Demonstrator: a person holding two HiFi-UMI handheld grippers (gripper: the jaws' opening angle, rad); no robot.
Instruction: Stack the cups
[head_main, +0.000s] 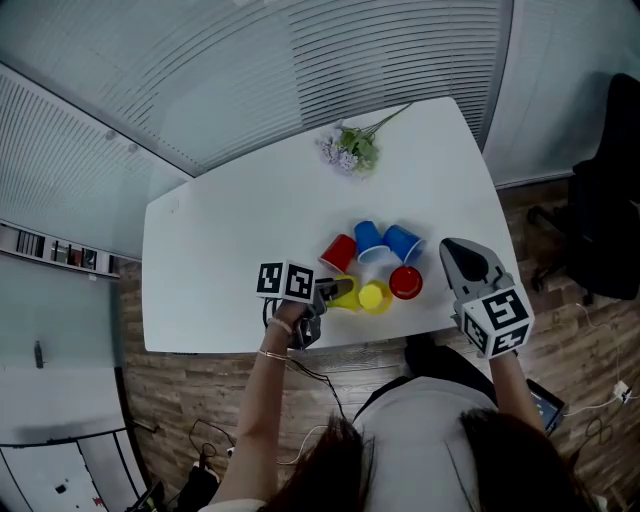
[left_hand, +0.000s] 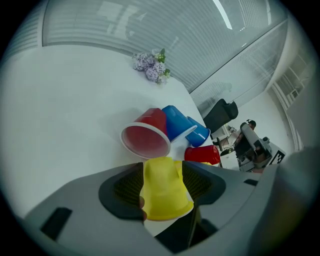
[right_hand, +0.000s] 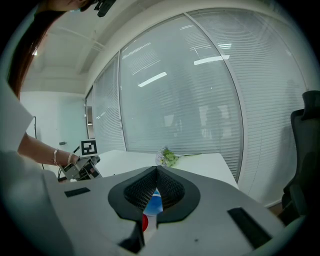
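**L gripper open round yellow cup; R gripper clenched, empty**

Nearest: person's L arm, bracelet (head_main: 268, 352) on the wrist, reaches to the near table (head_main: 220, 250) edge. L gripper (head_main: 338, 291) tilts down at the table w/ jaws spread wide. Yellow cup (left_hand: 164, 192) sits btwn the pads, rim toward the gripper's camera, base pointing away. Pads are close on both sides but no squeeze shows, so it reads as released, not clamped.

R gripper (head_main: 447, 247) hangs over the table's near R edge, apart from the cups. In its own view the jaws are pressed together w/ nothing btwn them.

Just past the L gripper: second yellow cup (head_main: 375, 297) right beside the first, then a red cup (head_main: 405, 283) next to that. Behind those, a tipped red cup (head_main: 339, 252) lies on its side, mouth toward the L gripper. Beside it are a blue cup (head_main: 369, 238) and a second blue cup (head_main: 402, 242), both lying down too. All six bunch together at the table's near-middle.

Farther: flower sprig (head_main: 350, 150) at the far edge, well apart from the cups. Beyond: blinds (head_main: 300, 70) across a glass wall. Black chair (head_main: 610, 200) stands off the table's R side.
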